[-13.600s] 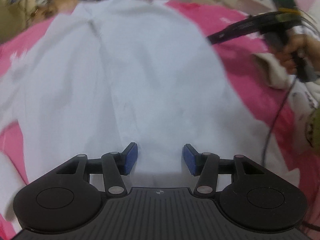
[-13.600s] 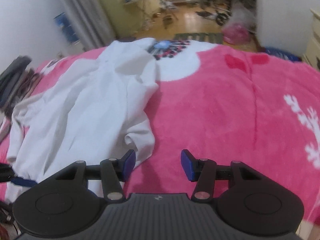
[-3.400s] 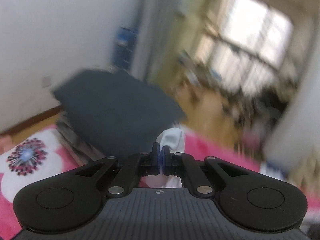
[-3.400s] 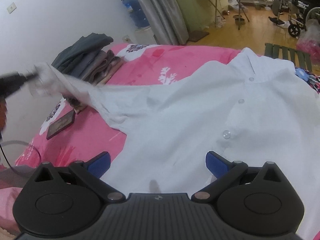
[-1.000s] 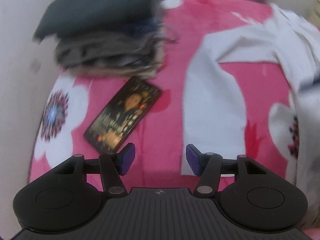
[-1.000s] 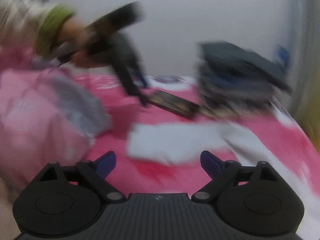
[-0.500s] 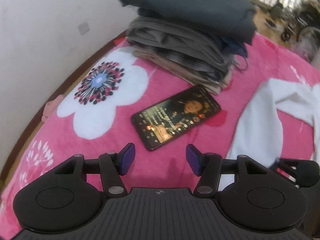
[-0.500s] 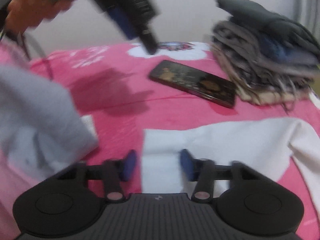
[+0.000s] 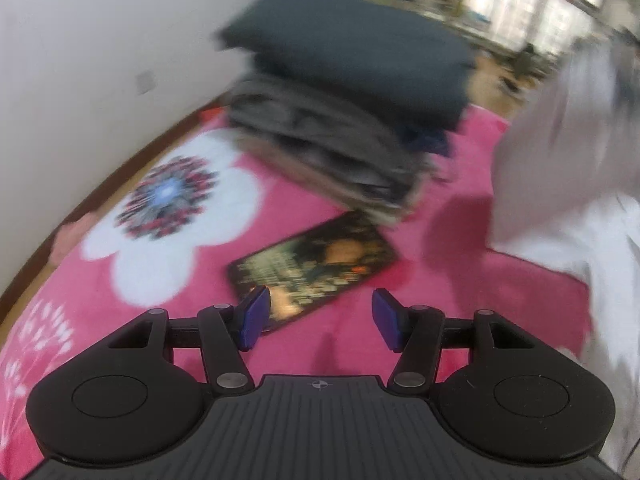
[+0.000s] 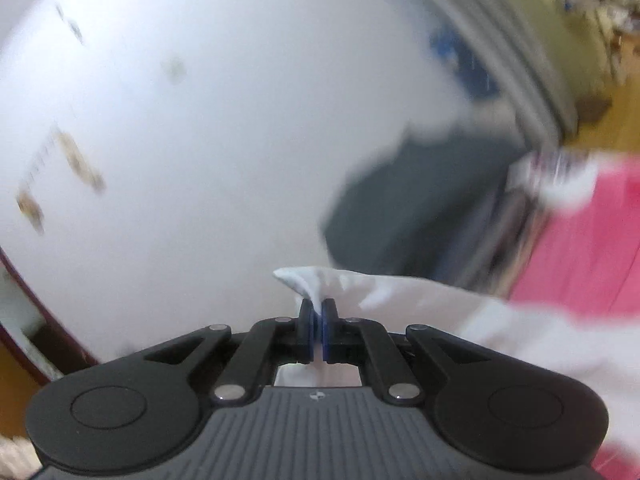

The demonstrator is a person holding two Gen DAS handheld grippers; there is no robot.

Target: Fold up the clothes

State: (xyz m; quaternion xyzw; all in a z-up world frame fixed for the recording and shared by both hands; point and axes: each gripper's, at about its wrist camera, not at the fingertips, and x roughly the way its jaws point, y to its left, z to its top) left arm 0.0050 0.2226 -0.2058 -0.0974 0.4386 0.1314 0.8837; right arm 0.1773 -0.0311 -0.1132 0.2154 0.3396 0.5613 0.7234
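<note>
The right gripper [image 10: 318, 330] pinches the white cotton shirt's [image 10: 420, 300] sleeve, trailing rightward; the left gripper [image 9: 318, 322] hangs half-open, empty.

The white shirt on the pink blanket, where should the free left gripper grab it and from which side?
Probably the shirt's near edge, where it lies flat on the pink blanket, coming in low from the bare blanket side. The right gripper already pinches one end, lifting cloth at the far right. The left gripper is open over the phone, so swing right, clear of it.
</note>
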